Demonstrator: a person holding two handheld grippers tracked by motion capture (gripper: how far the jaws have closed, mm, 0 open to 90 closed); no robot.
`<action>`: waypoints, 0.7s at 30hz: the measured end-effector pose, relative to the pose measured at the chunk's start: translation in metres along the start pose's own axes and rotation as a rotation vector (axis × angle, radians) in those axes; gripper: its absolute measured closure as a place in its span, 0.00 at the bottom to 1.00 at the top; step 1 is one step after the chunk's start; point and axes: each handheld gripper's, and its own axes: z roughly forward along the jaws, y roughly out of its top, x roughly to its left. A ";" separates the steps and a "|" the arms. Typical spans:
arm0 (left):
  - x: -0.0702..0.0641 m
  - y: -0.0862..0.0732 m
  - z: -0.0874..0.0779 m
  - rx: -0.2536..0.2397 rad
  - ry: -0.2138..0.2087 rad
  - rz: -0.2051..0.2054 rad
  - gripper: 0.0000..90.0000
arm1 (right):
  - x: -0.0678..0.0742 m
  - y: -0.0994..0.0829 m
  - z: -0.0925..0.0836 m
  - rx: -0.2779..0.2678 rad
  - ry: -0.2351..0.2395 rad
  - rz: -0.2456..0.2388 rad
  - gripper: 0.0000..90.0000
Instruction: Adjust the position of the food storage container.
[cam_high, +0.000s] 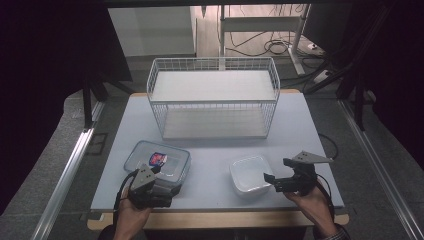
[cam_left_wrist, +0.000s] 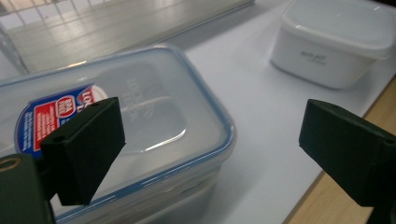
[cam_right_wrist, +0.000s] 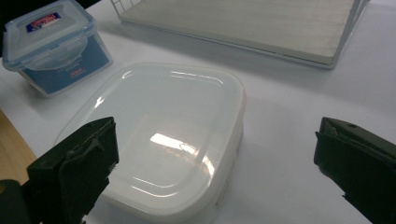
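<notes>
I see a clear, blue-rimmed plastic box (cam_high: 159, 163) and a glossy, rounded white tub (cam_high: 248, 174) on my matte counter (cam_high: 295, 125), before a wire basket (cam_high: 214, 97). My left tongs (cam_high: 159, 169) gape over the box; my right tongs (cam_high: 276, 170) gape beside the tub, both released and empty.

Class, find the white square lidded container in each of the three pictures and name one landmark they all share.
High view: the white container sits right of centre near the table's front edge, just left of the right gripper.
Left gripper view: upper right, beyond the clear blue-rimmed box.
Right gripper view: centre, between the open jaws.
Shared landmark: the white wire rack.
</notes>
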 end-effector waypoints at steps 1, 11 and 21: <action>0.000 0.000 0.000 0.009 0.006 -0.001 0.07 | -0.001 0.000 0.000 0.013 -0.004 -0.007 0.00; -0.002 0.002 -0.003 0.026 0.018 0.012 0.02 | -0.005 0.002 -0.004 0.047 -0.052 -0.048 0.15; -0.004 0.003 -0.006 0.003 0.023 0.019 0.03 | -0.001 0.004 -0.006 0.045 -0.069 -0.078 0.41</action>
